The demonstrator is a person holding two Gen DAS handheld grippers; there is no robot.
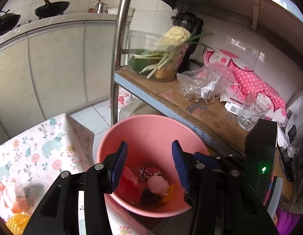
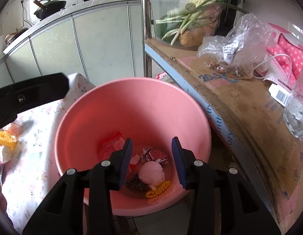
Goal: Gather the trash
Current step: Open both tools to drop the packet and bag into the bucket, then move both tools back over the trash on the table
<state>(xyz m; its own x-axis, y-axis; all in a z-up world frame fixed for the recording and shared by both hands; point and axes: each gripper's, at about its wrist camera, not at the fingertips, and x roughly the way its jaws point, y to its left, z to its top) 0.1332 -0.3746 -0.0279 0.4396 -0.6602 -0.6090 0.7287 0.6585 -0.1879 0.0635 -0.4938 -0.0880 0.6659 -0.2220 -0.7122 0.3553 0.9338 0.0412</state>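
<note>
Pink plastic fills both wrist views: a round bin (image 1: 151, 135) sits directly below and ahead of both sets of jaws, wedged between the cloth-covered worktop (image 1: 33, 146) and the cardboard-lined shelf (image 1: 210, 113), probably so scraps can be swept off the worktop's edge straight into it. At its bottom lies the collected trash: a pale pink crumpled wad (image 2: 151, 173), a yellow foam net (image 2: 158, 190), red wrapper pieces (image 2: 112, 146), torn foil scraps (image 2: 151, 154) and a dark clump (image 2: 136, 185). The left gripper (image 1: 149, 166) hangs over the bin with its jaws apart and nothing between the pads, which suits a piece just let go above the opening. The right gripper (image 2: 151, 162) is likewise poised over the bin mouth, jaws moderately apart and empty, the wad lying well below them rather than in them. More litter waits on the worktop to the left of the jaws: another yellow net (image 1: 17, 223) and crumpled white and orange wrappers (image 1: 13, 195). Judging by that, the job is part done, and the next reach should go back to the worktop.
</note>
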